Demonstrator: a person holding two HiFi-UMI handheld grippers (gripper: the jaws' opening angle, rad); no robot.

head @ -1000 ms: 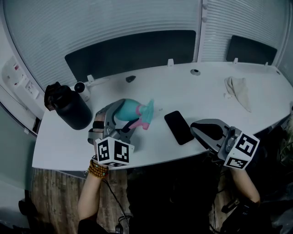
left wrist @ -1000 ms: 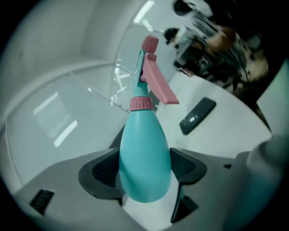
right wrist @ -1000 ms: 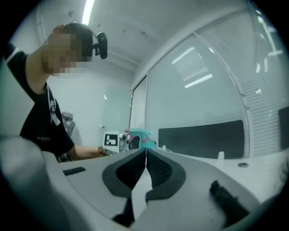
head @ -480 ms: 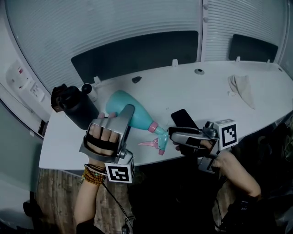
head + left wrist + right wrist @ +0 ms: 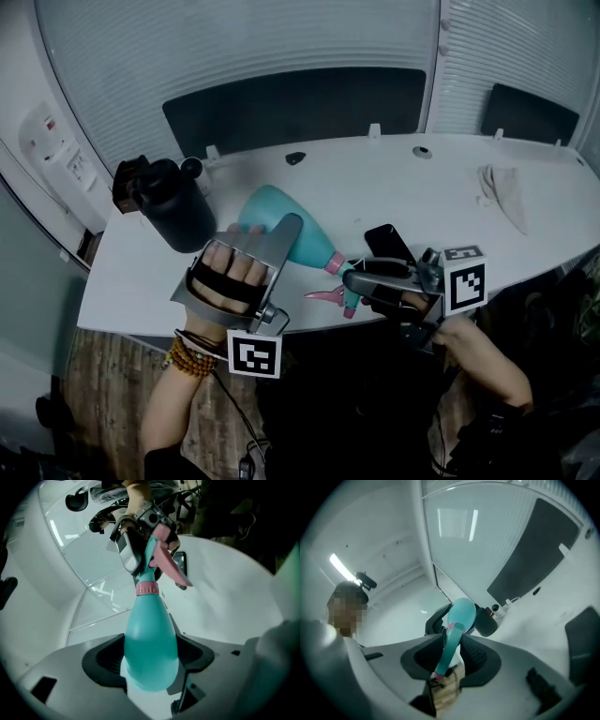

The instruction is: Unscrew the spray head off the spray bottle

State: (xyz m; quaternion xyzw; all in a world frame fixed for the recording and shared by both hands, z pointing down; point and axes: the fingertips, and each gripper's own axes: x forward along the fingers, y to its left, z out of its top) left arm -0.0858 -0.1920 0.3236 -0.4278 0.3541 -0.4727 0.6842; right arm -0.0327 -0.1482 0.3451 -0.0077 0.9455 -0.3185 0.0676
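Black-and-white square markers are being shown on the left cube (image 5: 255,354) and the right cube (image 5: 464,281). The print on the wall socket plate (image 5: 58,142) is too small to be read.

The spray bottle (image 5: 314,246) (image 5: 150,639) (image 5: 461,613) is being held tilted above the near part of the white table (image 5: 422,202). Its teal body is being clamped between the pads of the left gripper (image 5: 281,234) (image 5: 150,660), and both pads are being pressed against its widest part.

The spray head (image 5: 342,291) (image 5: 157,555) (image 5: 447,653), teal with a pink trigger, is being pointed toward the table's near edge. The jaws of the right gripper (image 5: 356,277) (image 5: 450,656) are being closed on it. The head is lying between the two pads, and both appear to be touching its sides.

A black phone (image 5: 389,244) is lying just beyond the right gripper. A black jug (image 5: 173,216) and a cloth (image 5: 502,187) are being left well apart from the bottle.
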